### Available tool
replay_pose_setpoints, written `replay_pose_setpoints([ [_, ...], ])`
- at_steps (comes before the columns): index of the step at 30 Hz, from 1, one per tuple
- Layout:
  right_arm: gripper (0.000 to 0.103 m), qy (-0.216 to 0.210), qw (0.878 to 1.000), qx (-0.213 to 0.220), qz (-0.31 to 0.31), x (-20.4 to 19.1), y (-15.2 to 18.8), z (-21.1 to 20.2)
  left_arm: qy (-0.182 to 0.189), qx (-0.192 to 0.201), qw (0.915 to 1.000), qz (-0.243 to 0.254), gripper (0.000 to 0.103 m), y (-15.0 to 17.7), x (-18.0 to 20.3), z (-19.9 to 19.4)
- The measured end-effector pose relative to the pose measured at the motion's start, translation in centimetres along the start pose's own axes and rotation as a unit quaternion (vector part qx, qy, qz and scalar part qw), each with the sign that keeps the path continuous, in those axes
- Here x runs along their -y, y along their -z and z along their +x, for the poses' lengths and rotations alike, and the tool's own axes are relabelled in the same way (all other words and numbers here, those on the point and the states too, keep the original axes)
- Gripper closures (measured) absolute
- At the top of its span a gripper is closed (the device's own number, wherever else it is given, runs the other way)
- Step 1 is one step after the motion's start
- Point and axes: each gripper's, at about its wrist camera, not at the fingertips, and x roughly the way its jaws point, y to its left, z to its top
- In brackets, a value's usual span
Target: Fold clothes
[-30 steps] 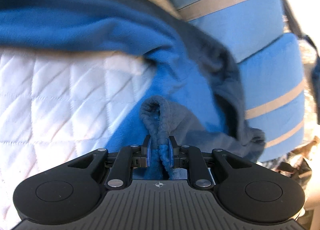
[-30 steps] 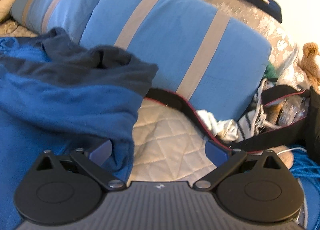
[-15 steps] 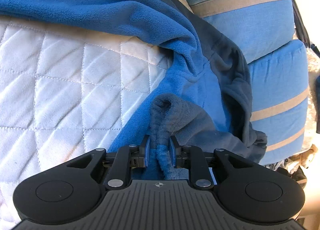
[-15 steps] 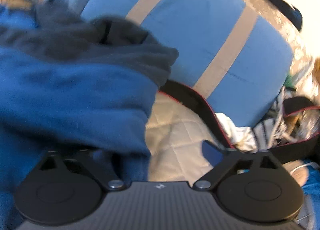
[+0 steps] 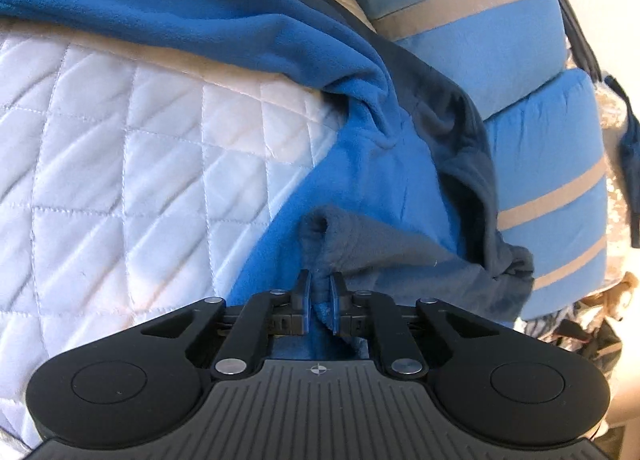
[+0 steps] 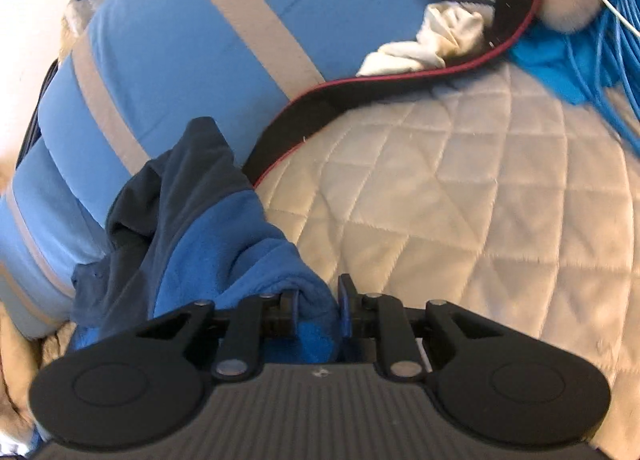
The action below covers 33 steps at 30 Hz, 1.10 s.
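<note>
A blue fleece garment (image 5: 360,164) with dark grey trim lies on a white quilted bed cover (image 5: 120,180). My left gripper (image 5: 320,302) is shut on a grey-and-blue bunched edge of the fleece garment, which stretches away toward the pillows. In the right wrist view the same blue fleece garment (image 6: 224,244) hangs bunched to the left, and my right gripper (image 6: 318,306) is shut on a thick blue fold of it above the quilt (image 6: 460,200).
Light blue pillows with beige stripes (image 5: 560,164) (image 6: 200,40) lie beyond the garment. A black strap with red edging (image 6: 360,88), a white cloth (image 6: 432,36), blue cables (image 6: 600,32) and other clutter lie at the far side of the quilt.
My right gripper was open beside the fleece; it has swung over and closed on a fold of it. My left gripper kept its hold and shifted slightly.
</note>
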Motion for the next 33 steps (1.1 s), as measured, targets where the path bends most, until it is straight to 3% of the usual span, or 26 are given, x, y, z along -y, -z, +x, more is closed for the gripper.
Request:
replay_pose_setpoints([
  [2,0.080,0.008,0.999,0.000,-0.035,-0.7,0.0,0.0,0.005,-0.005,0.9999,-0.009,0.093,-0.4,-0.3,0.1],
  [6,0.042,0.047,0.994,-0.014,-0.098,-2.2,0.0,0.2,0.000,-0.006,1.0000,-0.004,0.087,-0.3,-0.1,0.4],
  [7,0.035,0.057,0.992,-0.009,-0.113,-2.6,0.0,-0.2,0.001,-0.005,1.0000,-0.007,0.080,-0.3,-0.2,0.3],
  [9,0.008,0.086,0.985,0.009,-0.151,-3.2,0.1,-1.3,0.004,-0.004,0.9998,-0.018,0.072,-0.3,-0.5,0.1],
  [13,0.000,0.108,0.972,0.013,-0.206,-4.0,0.4,-3.4,0.011,0.010,0.9995,-0.029,0.055,-0.1,-0.7,-1.7],
  [20,0.000,0.083,0.967,0.006,-0.243,-6.5,0.0,-9.7,0.027,0.093,0.9949,-0.030,0.031,0.6,-0.5,-8.3],
  [25,0.000,0.052,0.967,0.015,-0.251,-9.2,-0.8,-15.3,0.043,0.121,0.9916,-0.014,0.030,-0.2,0.2,-13.5],
  [30,0.000,0.031,0.959,0.047,-0.277,-12.3,-2.3,-20.6,0.020,0.134,0.9892,0.054,0.029,-1.3,2.0,-17.1],
  [33,0.000,0.015,0.956,0.066,-0.285,-14.0,-3.2,-23.5,0.007,0.133,0.9874,0.085,0.028,-1.7,3.0,-17.0],
])
